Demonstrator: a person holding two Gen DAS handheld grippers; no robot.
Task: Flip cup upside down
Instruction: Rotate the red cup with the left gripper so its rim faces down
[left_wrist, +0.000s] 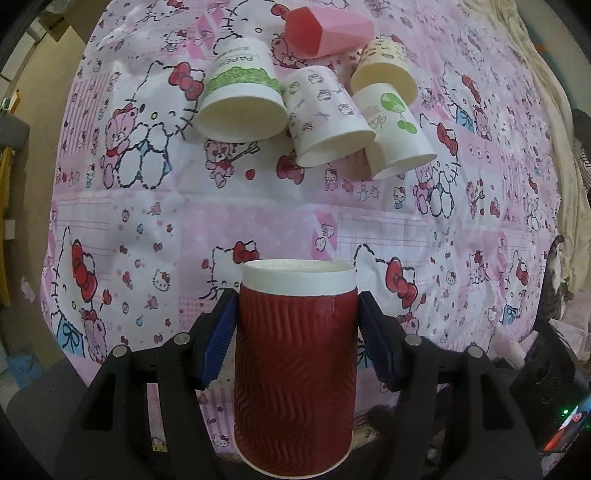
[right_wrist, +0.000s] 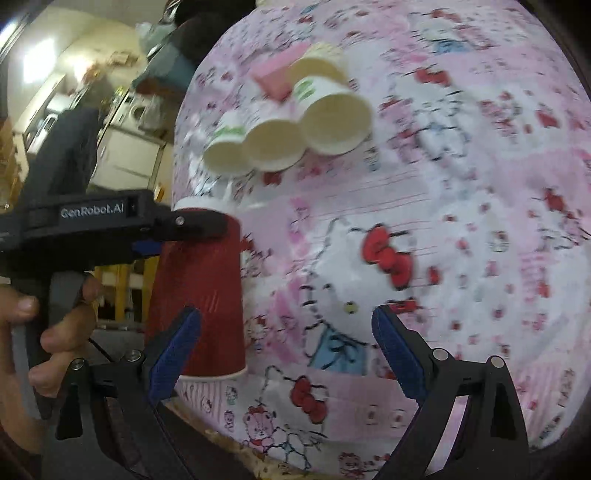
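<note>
A dark red ribbed paper cup (left_wrist: 295, 369) stands upside down, its white base up and its wider rim down near the front edge of the bed. My left gripper (left_wrist: 295, 339) has its blue pads on both sides of the cup, shut on it. In the right wrist view the same cup (right_wrist: 199, 295) shows at the left with the left gripper (right_wrist: 192, 225) clamped around its upper part. My right gripper (right_wrist: 286, 354) is open and empty, to the right of the cup, over the sheet.
A pink Hello Kitty sheet (left_wrist: 184, 221) covers the bed. Several white paper cups (left_wrist: 332, 122) lie on their sides at the far end, beside a pink faceted cup (left_wrist: 325, 31). They also show in the right wrist view (right_wrist: 288, 125). A dark object (left_wrist: 546, 387) sits at the right front.
</note>
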